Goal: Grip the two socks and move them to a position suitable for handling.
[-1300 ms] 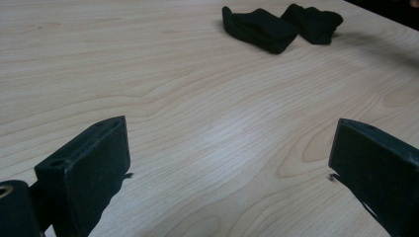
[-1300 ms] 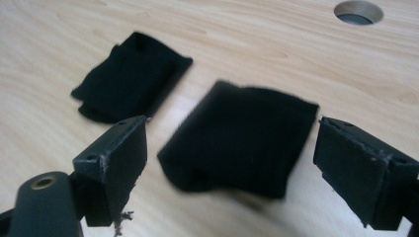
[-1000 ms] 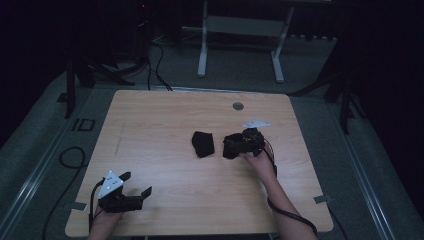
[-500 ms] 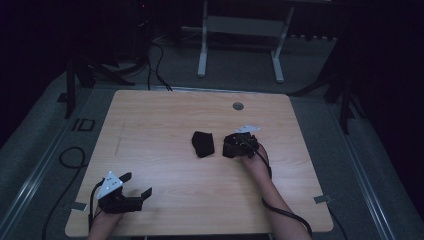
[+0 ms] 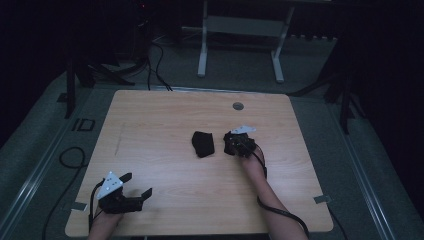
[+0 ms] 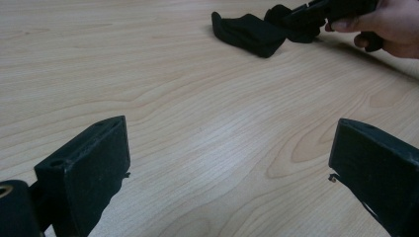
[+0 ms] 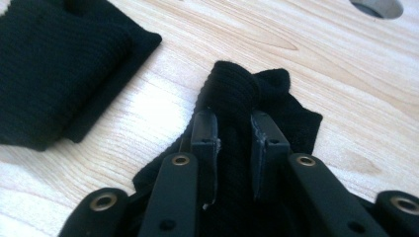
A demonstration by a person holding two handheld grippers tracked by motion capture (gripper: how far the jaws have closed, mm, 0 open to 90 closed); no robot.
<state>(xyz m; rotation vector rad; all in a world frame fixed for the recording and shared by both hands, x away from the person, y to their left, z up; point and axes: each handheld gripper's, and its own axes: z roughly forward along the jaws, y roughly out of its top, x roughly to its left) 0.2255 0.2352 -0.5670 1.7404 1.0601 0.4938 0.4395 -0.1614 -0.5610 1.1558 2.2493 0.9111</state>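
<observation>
Lowered, the right gripper (image 7: pixel 232 133) has just closed on a black sock (image 7: pixel 247 94); left gripper (image 6: pixel 227 163) fingers released.

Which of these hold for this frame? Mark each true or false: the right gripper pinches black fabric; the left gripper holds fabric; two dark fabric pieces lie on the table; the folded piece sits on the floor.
1. The right gripper pinches a bunched black fabric piece. True: its jaws have just been closing and a fold is squeezed between them.
2. The left gripper holds fabric. False: its jaws stand apart over bare wood.
3. Two dark fabric pieces lie on the table. True.
4. The folded black piece sits on the floor. False: it lies on the table beside the bunched one.
</observation>
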